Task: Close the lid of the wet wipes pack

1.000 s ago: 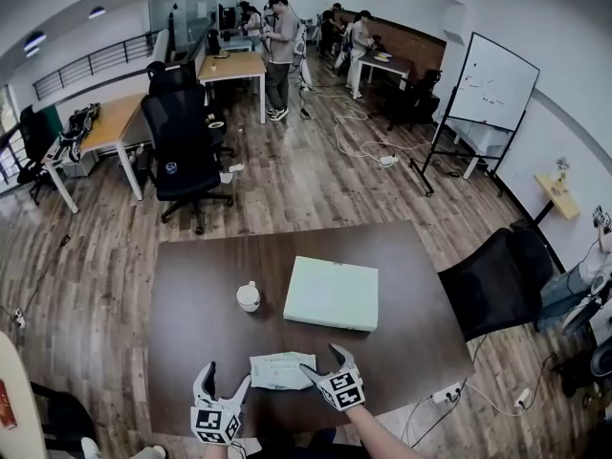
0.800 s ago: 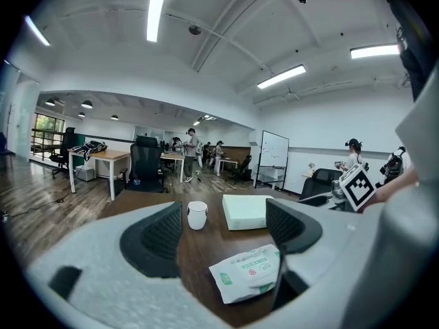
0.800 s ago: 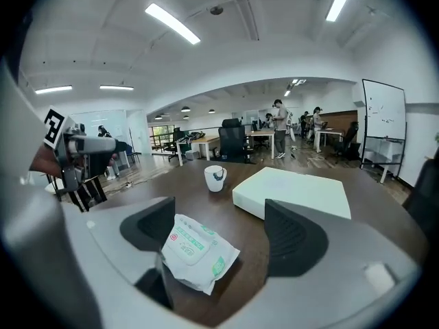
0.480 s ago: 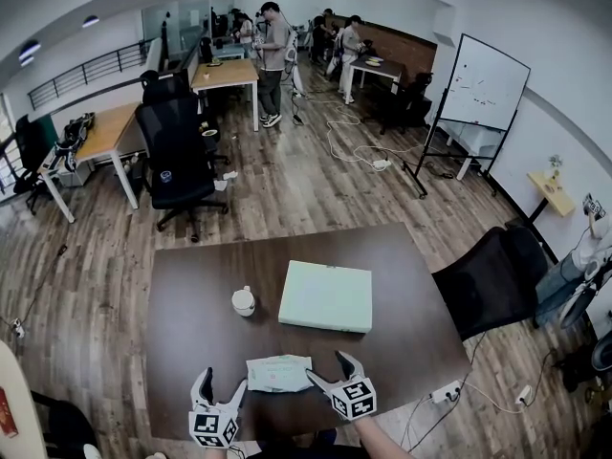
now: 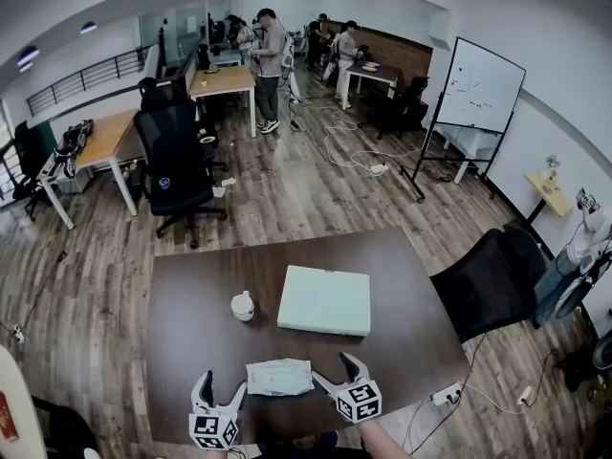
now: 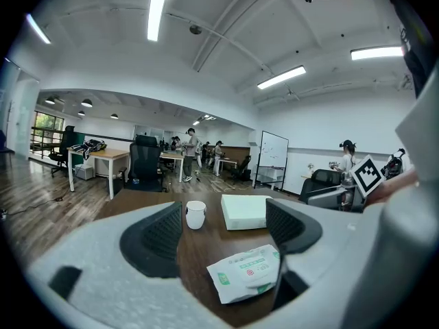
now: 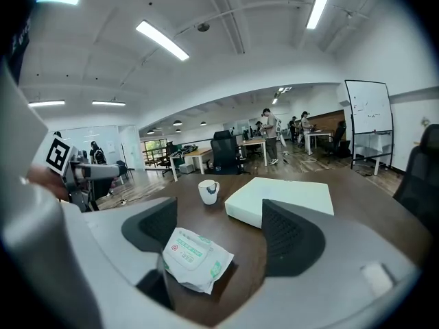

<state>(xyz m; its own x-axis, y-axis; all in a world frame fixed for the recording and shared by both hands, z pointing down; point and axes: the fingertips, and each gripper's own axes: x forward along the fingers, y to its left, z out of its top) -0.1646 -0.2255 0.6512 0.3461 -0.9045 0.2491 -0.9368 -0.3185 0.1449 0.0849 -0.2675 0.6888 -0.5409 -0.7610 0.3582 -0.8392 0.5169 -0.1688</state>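
Observation:
The wet wipes pack lies flat on the dark table near its front edge, and its white lid lies flat on the top. My left gripper stands open just left of the pack, which shows low between its jaws in the left gripper view, untouched. My right gripper hovers at the pack's right end, its jaws closing. In the right gripper view the pack sits low by the left jaw, and no pad presses on it.
A pale green flat box and a small white cup stand further back on the table. A black office chair is at the table's right side and another beyond it. People stand at far desks.
My right gripper has lifted and drawn back to the right, off the pack's right end. The left gripper and the pack have stayed put.

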